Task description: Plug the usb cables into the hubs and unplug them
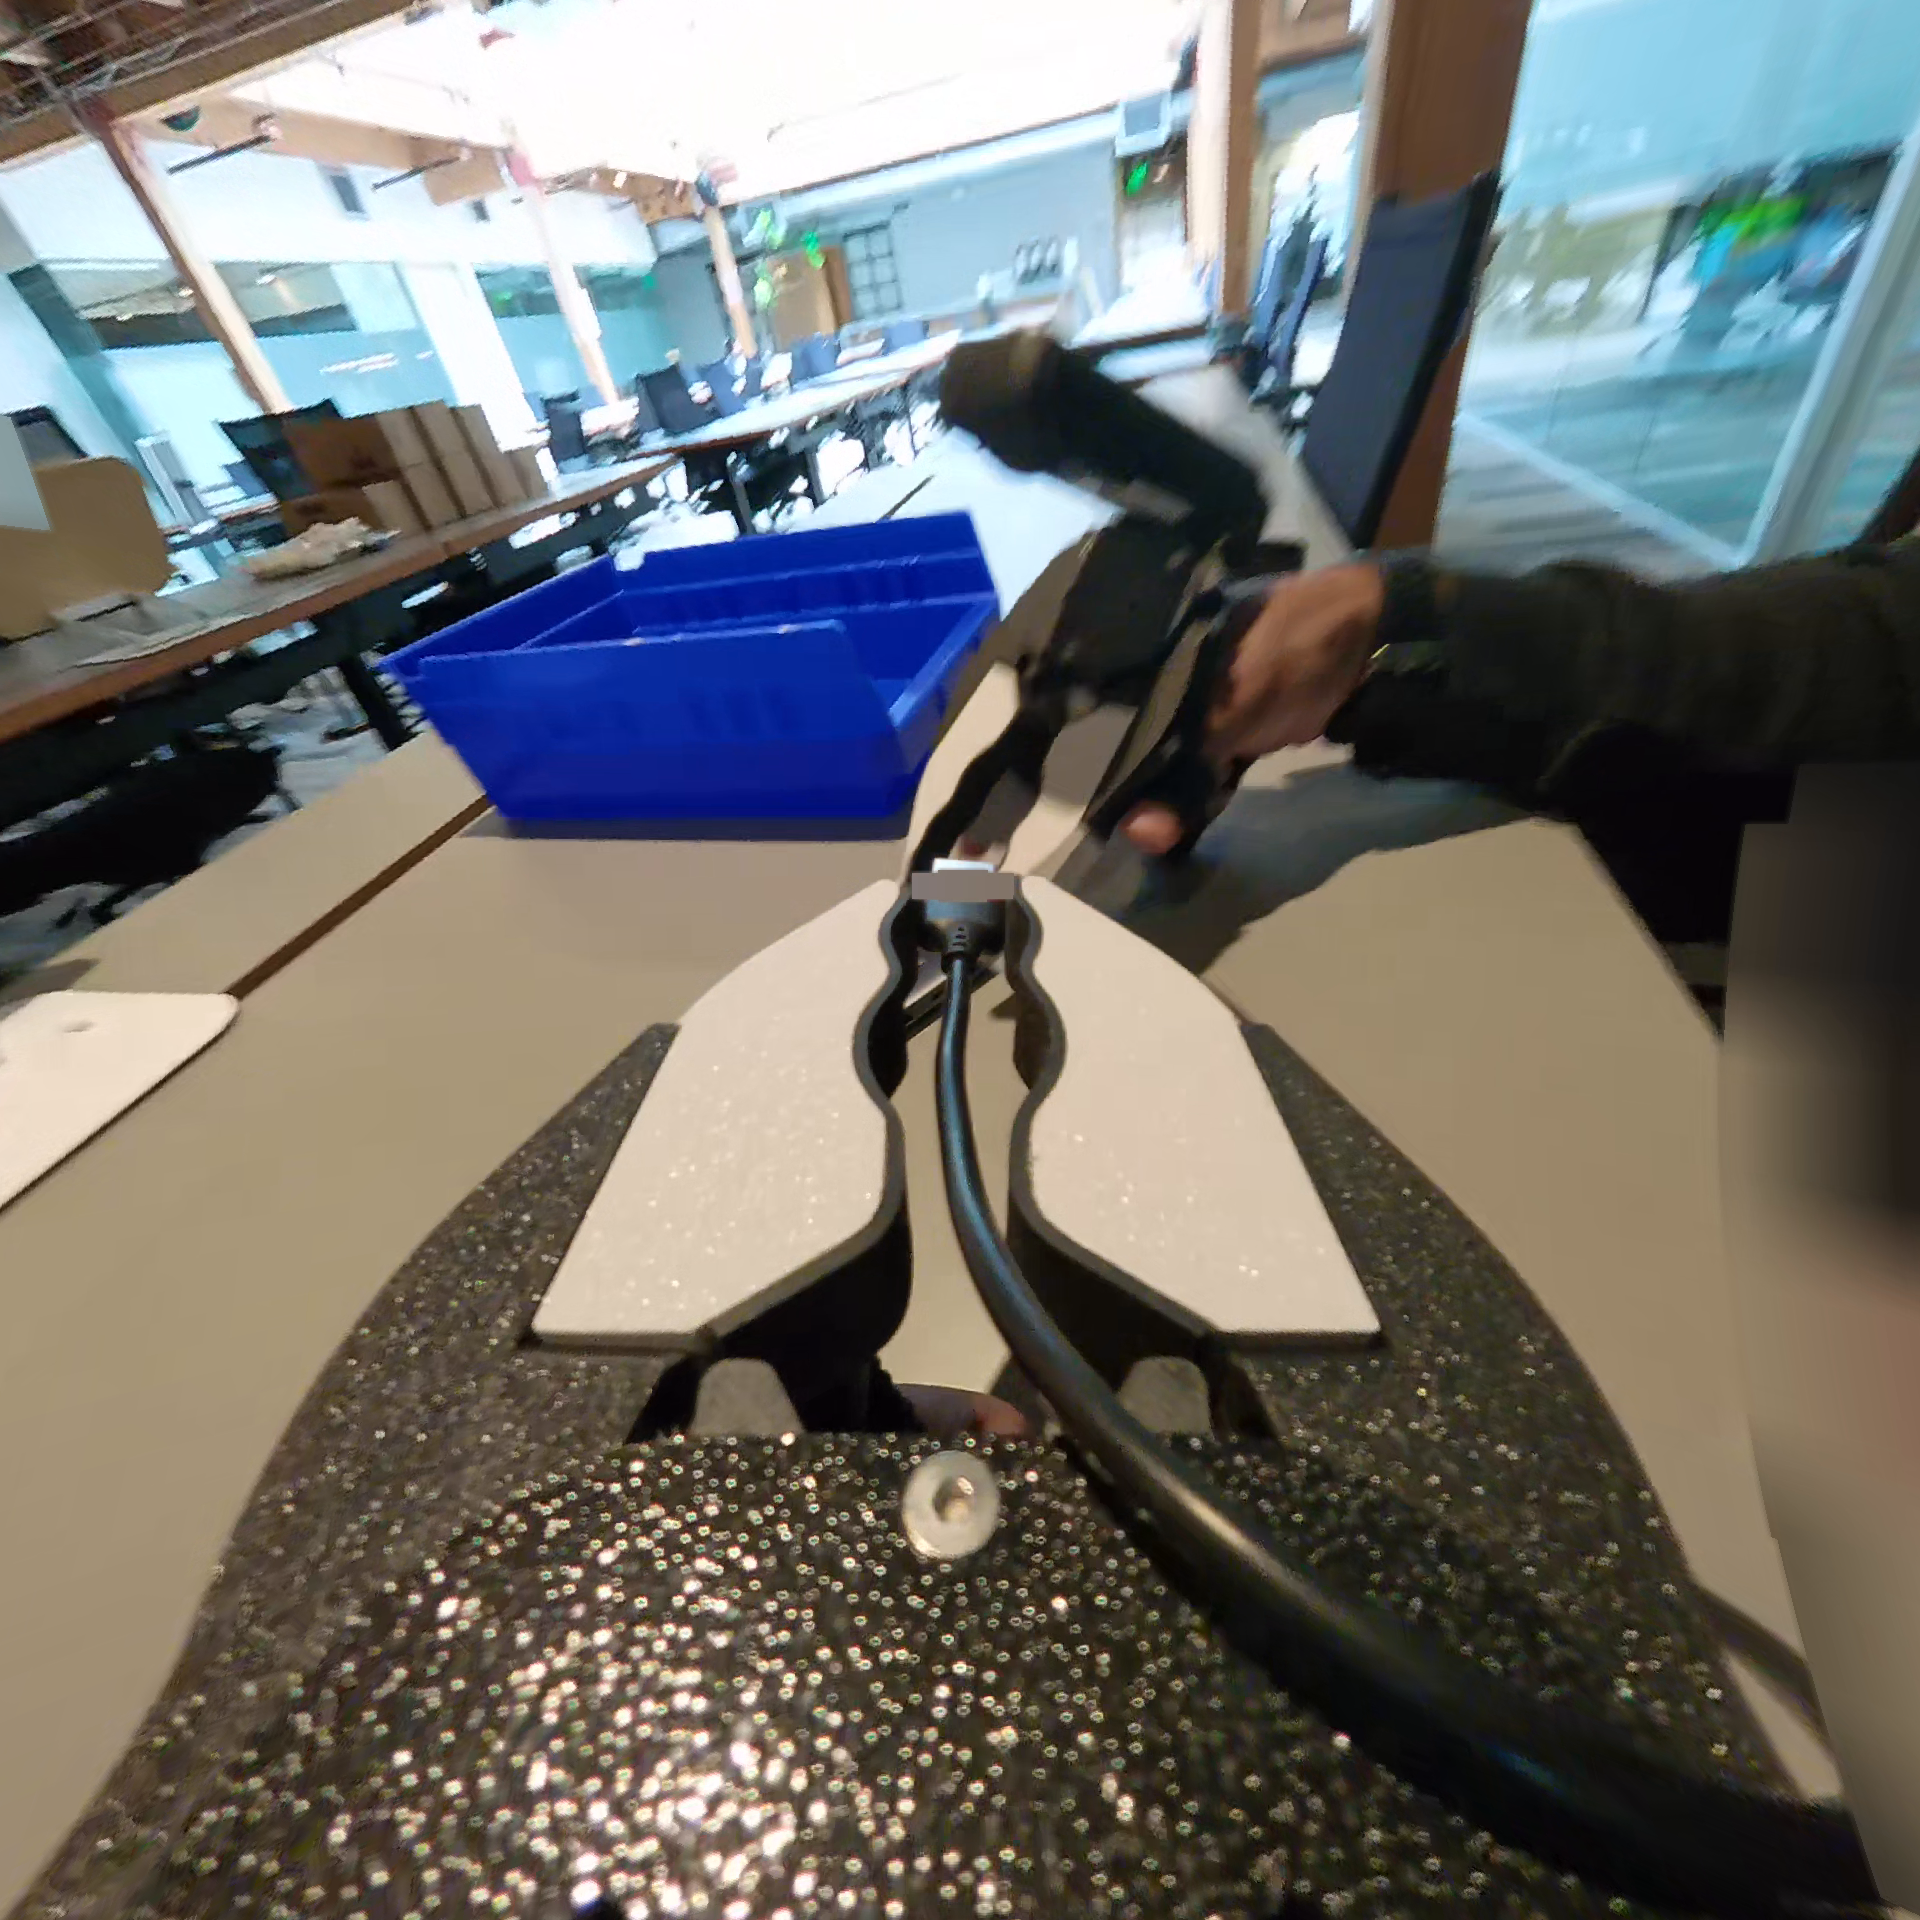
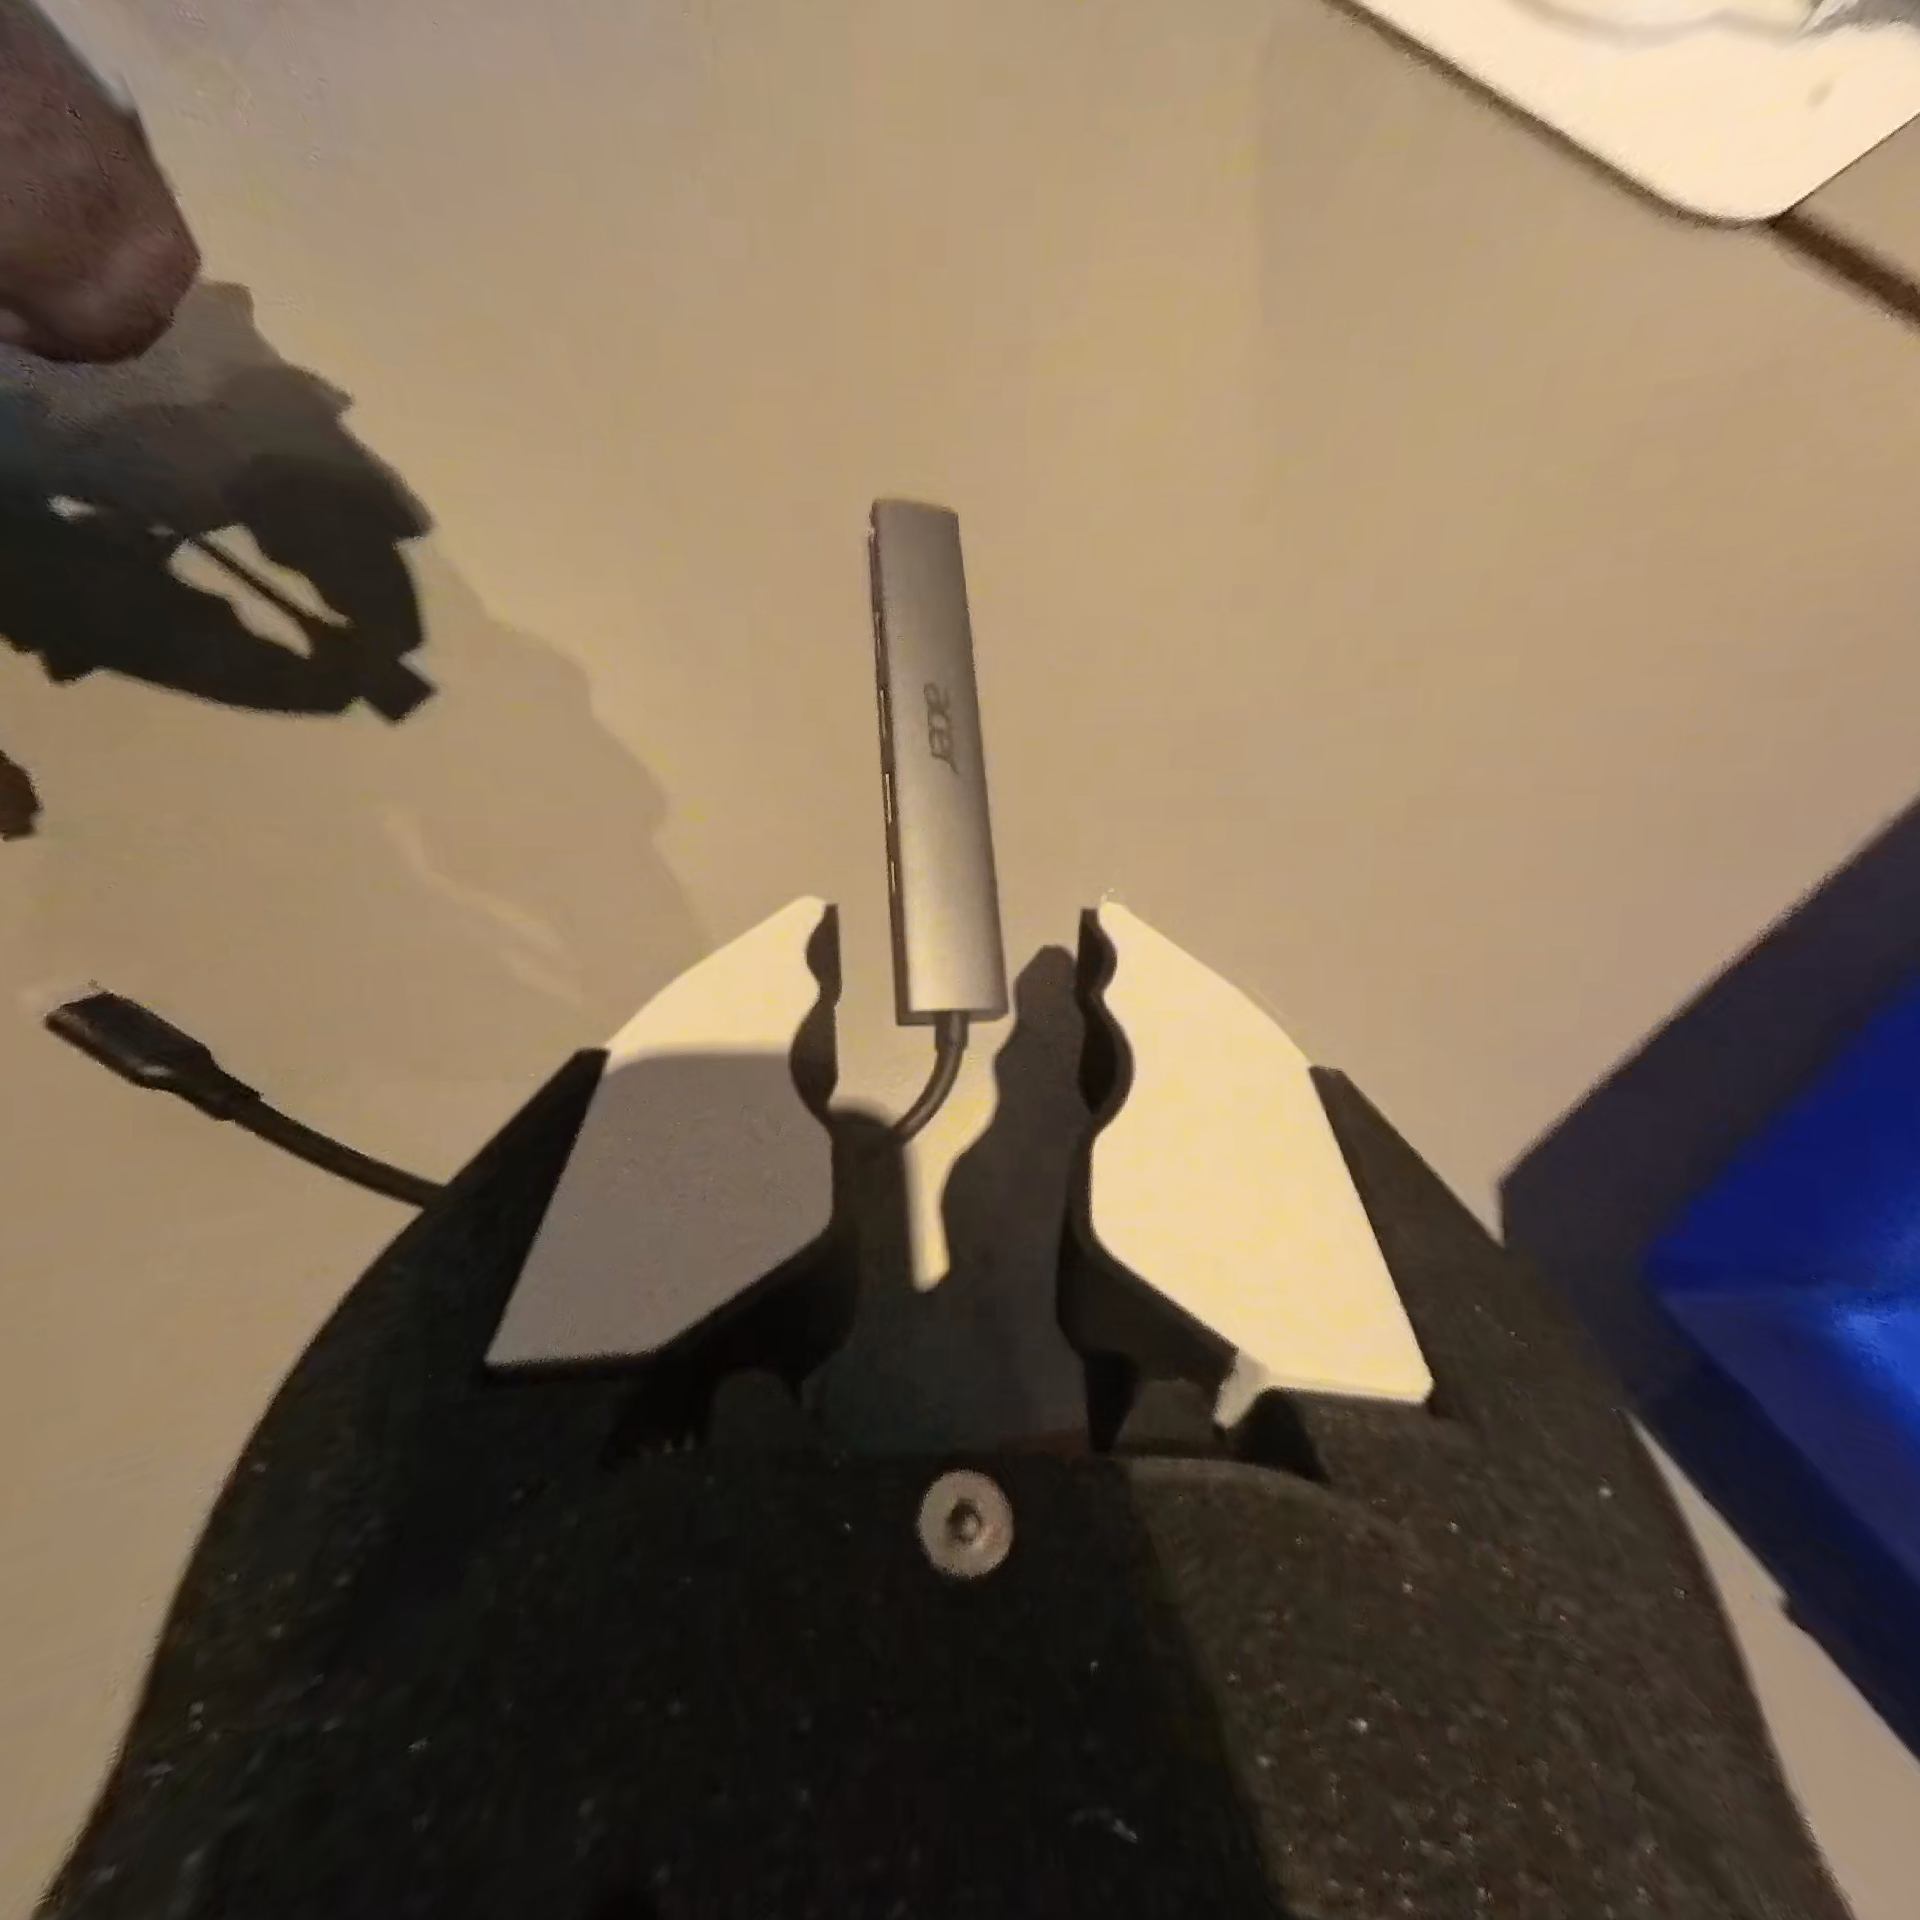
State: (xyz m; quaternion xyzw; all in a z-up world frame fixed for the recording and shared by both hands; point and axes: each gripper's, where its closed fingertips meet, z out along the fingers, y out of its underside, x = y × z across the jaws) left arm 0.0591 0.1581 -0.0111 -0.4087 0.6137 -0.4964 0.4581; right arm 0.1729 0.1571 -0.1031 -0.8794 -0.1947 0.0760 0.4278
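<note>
Left gripper (image 1: 958, 896): its two pale fingers are closed tight on the black plug of the usb cable (image 1: 961, 1122), and the plug's metal tip pokes out past the fingertips

Cable: the black cord runs back between the fingers and off to the lower right of the left wrist view

Right gripper (image 2: 956, 914): its fingers are wide apart and hold nothing; it hangs over the table, pointing down at the hub

Hub (image 2: 935, 769): a thin grey stick lying flat on the tan table (image 2: 1351, 623), its near end sitting just between the open fingertips, not touching them as far as the view shows

Hub's own cord: it curls from the near end, goes under the gripper, and ends in a black plug (image 2: 135, 1034) lying loose on the left

Slots: small dark slots run along the hub's left edge

Other things: a blue bin (image 1: 707, 675) sits at the far side of the table, and a white plate (image 1: 94, 1070) lies to the left

Step now: likely grabbing the hub so it cannot slide

How to do it well: close the right fingers on the hub's long sides, keeping the slots free, hold it still and flat, then bring the plug tip in straight and level with one slot

Watch out: a tilted plug may jam or push the hub away
</note>
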